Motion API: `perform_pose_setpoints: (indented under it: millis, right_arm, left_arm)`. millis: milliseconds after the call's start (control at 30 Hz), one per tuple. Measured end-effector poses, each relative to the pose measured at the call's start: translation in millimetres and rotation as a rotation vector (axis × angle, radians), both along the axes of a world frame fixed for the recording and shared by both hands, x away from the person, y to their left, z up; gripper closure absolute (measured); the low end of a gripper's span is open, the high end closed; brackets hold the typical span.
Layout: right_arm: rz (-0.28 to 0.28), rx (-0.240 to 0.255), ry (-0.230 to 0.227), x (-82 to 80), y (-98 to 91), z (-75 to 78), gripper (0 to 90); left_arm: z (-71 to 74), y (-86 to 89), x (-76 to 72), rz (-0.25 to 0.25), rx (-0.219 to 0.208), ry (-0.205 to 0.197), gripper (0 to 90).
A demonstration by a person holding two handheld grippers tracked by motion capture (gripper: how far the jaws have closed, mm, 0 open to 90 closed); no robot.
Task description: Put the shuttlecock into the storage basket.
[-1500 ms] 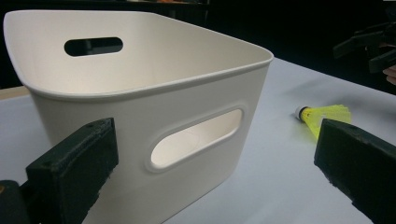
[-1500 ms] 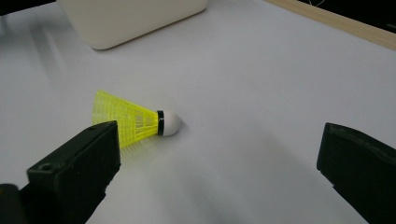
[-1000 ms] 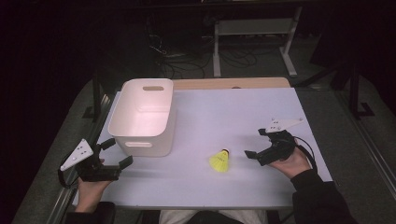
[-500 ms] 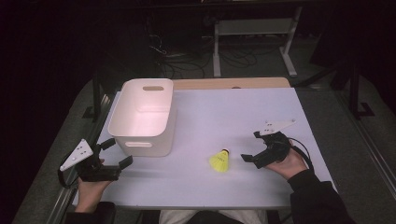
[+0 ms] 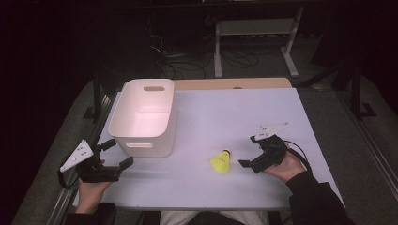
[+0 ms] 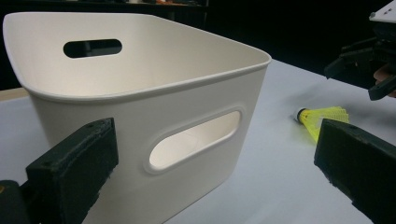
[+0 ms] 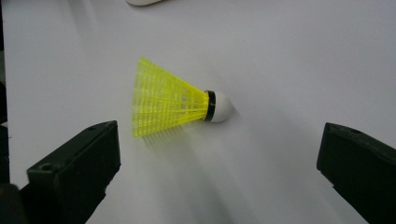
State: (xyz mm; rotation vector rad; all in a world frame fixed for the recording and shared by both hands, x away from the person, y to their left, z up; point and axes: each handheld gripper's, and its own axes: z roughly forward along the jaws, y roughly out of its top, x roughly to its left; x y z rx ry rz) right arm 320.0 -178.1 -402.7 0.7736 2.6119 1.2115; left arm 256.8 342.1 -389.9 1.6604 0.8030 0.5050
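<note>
White flat tabletop [image 5: 263, 112] mid-frame, light wooden strip [image 5: 234, 83] along its far edge. Upper centre: grey metal stand [image 5: 256, 28], tangled black cables [image 5: 187, 58] on dark floor.

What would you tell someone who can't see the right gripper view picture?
A yellow shuttlecock with a white tip lies on its side on a pale table. The right gripper points at it with its two black jaws wide open, one on each side, not touching it.

dim room, lit white table [image 5: 225, 112], dark surroundings, close jaws blurred
</note>
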Motion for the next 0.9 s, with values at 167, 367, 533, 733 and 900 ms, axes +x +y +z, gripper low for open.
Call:
perform_pose_setpoints:
  millis: [167, 367, 533, 733, 900]
  right_arm:
    - [0.021, -0.015, 0.014, -0.5, 4.4, -3.5, 0.0]
    - [0.042, -0.037, 0.018, -1.3, 9.4, -6.6, 0.0]
    - [0.063, -0.039, 0.021, -1.8, 10.7, -7.2, 3.6]
    - [0.106, -0.037, 0.027, -2.9, 11.9, -6.8, 12.8]
    - [0.124, -0.052, 0.048, -2.9, 13.8, -8.8, 16.1]
  left_arm:
    - [0.1, 0.2, -0.2, -0.001, 0.002, 0.000, 0.0]
    - [0.2, 0.2, -0.3, -0.001, 0.000, 0.000, 0.0]
    - [0.2, 0.2, -0.3, -0.003, 0.002, 0.000, 0.0]
    - [0.2, 0.0, -0.5, -0.003, -0.004, 0.000, 0.0]
    - [0.2, 0.0, -0.4, -0.003, -0.004, 0.000, 0.0]
